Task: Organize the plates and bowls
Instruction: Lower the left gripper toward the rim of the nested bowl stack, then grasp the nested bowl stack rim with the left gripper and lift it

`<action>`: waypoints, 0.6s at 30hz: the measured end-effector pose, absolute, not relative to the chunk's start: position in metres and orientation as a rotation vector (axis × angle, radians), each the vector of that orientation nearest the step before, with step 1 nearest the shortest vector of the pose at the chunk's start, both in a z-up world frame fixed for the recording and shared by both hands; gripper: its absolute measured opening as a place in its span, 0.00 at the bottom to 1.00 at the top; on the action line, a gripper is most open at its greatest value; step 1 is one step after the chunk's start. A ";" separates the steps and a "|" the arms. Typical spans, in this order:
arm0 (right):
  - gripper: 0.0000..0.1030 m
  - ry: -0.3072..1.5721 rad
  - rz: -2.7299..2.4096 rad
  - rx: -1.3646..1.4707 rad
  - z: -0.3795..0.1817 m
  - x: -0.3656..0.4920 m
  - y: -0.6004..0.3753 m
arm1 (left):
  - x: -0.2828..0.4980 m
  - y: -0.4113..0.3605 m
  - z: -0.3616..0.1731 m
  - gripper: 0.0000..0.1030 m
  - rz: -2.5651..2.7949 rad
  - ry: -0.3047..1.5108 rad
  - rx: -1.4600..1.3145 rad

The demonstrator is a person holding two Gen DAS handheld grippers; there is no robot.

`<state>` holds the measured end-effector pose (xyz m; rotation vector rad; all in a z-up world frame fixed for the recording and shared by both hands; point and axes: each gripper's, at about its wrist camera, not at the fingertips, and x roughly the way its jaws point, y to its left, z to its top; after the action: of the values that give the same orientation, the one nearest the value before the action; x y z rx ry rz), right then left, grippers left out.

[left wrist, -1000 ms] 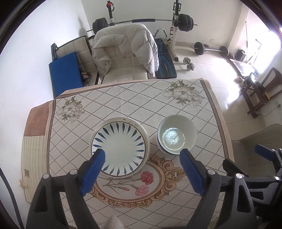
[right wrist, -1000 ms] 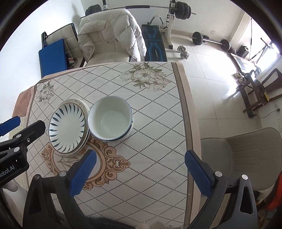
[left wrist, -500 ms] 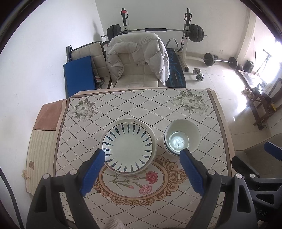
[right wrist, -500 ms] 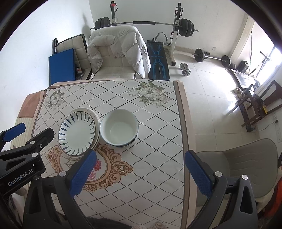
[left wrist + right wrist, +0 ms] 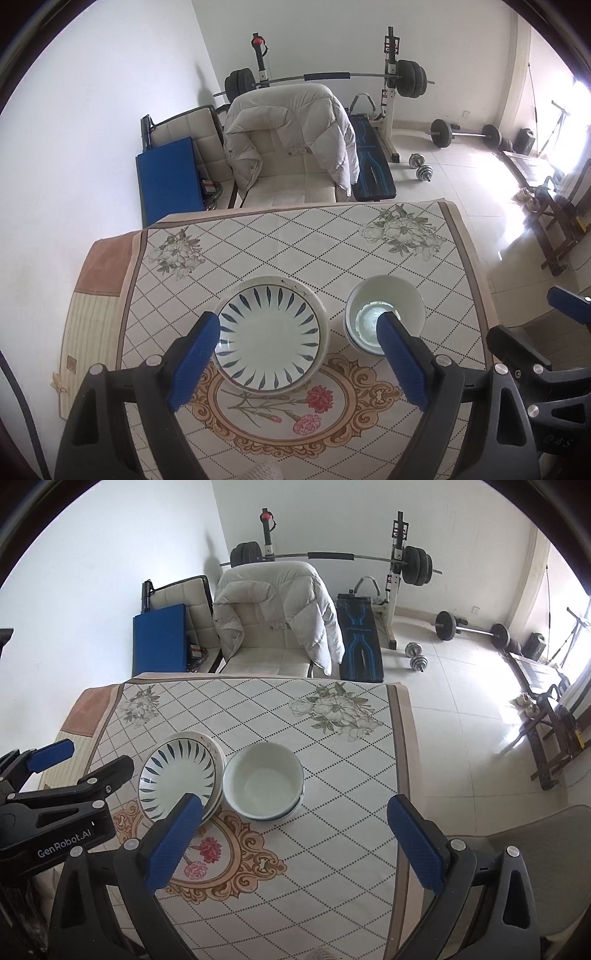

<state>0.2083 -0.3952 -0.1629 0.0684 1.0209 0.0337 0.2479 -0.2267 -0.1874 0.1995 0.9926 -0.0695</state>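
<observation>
- A desk (image 5: 295, 240) covered by a cloth with a diamond grid and flower prints carries two stacks of dishes, side by side near its middle.
- On the left, a stack of plates (image 5: 271, 334): the top plate is white with dark blue petal strokes round its rim, and nothing lies on it. A plainer rim shows beneath it.
- Just beside it on the right, a stack of bowls (image 5: 264, 781): the top bowl is white and deep with nothing in it; a blue-edged rim shows under it. Whether the two stacks touch cannot be told.
- The left tongs (image 5: 299, 354) hang above the desk with blue pads spread wide and nothing between them.
- The right tongs (image 5: 295, 843) also stand wide open above bare cloth, holding nothing.
- Beyond the desk, a cream chair (image 5: 266, 646) draped with a white puffy jacket, and a barbell rack (image 5: 332, 557) against the wall.
</observation>
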 end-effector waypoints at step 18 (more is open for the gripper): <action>0.99 1.407 0.063 0.697 -0.371 0.295 -0.442 | 0.417 -0.284 -0.356 0.67 -0.618 1.597 0.278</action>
<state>0.2949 -0.4423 -0.3707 0.6969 1.4073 0.0626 0.4173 -0.2844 -0.3555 0.2779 1.5974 -0.6184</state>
